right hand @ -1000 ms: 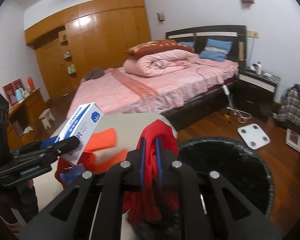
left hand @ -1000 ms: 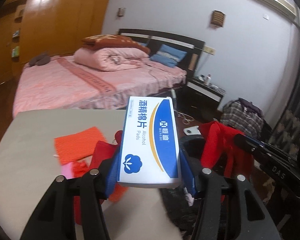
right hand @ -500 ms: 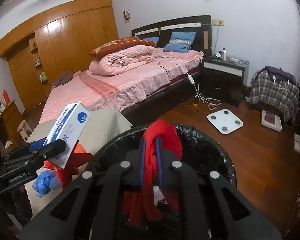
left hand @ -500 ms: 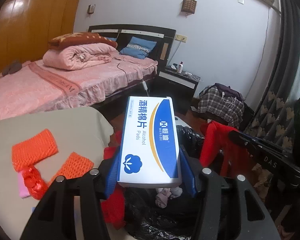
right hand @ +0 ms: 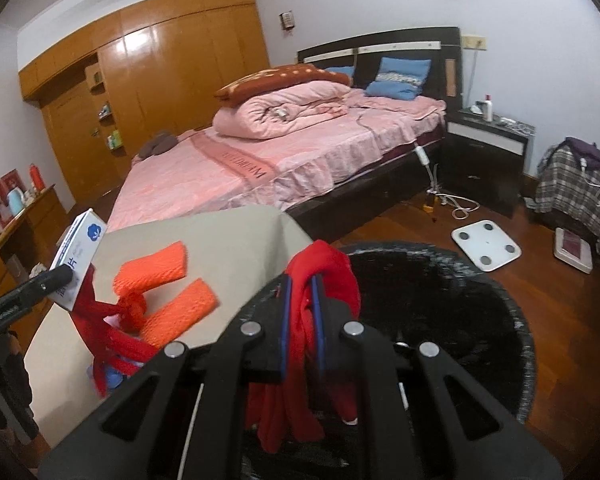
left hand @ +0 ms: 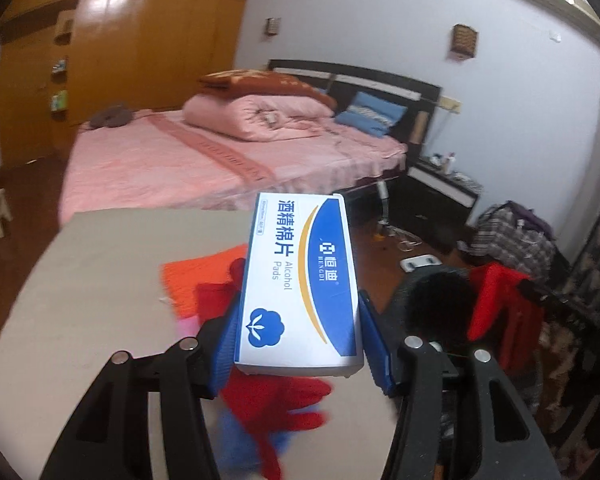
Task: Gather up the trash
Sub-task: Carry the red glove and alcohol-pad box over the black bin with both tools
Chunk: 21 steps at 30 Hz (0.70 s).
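Observation:
My left gripper (left hand: 300, 332) is shut on a white and blue box of alcohol pads (left hand: 300, 280) and holds it above the beige table (left hand: 92, 280). The box also shows at the left of the right wrist view (right hand: 78, 252). My right gripper (right hand: 300, 300) is shut on a red cloth (right hand: 324, 276) and holds it at the near rim of the black-lined trash bin (right hand: 480, 320). In the left wrist view the cloth (left hand: 496, 300) hangs beside the bin (left hand: 436, 300). Orange mesh pieces (right hand: 152, 268) and red scraps (right hand: 132, 308) lie on the table.
A pink bed (right hand: 280, 160) stands behind the table. A white scale (right hand: 486, 244) lies on the wooden floor right of the bin. A dark nightstand (right hand: 488, 148) and a plaid bag (right hand: 580, 184) stand at the right wall. Blue scraps (left hand: 240, 440) lie under the left gripper.
The left gripper with the box has swung back from over the bin to above the table. The right gripper with the red cloth has shifted left toward the bin's near rim.

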Tool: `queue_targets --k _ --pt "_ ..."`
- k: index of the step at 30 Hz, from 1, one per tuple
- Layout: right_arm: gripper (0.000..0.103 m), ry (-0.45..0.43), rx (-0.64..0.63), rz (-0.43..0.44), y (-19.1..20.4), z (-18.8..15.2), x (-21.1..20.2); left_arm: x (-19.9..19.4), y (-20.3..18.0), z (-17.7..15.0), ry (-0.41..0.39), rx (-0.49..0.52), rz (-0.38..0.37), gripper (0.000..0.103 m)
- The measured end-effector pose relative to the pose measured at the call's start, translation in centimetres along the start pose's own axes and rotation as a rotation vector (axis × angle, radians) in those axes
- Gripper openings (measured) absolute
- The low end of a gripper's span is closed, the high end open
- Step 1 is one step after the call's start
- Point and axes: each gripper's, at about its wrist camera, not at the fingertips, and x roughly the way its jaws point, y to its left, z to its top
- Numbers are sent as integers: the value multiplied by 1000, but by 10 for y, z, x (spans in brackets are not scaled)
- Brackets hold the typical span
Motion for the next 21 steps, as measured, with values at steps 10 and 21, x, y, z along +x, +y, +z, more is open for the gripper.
queue_targets --k 10,21 --pt "9 53 -22 37 33 -8 19 33 41 -35 103 -49 46 55" --pt "9 101 -26 46 41 -16 42 47 49 -40 133 -51 80 70"
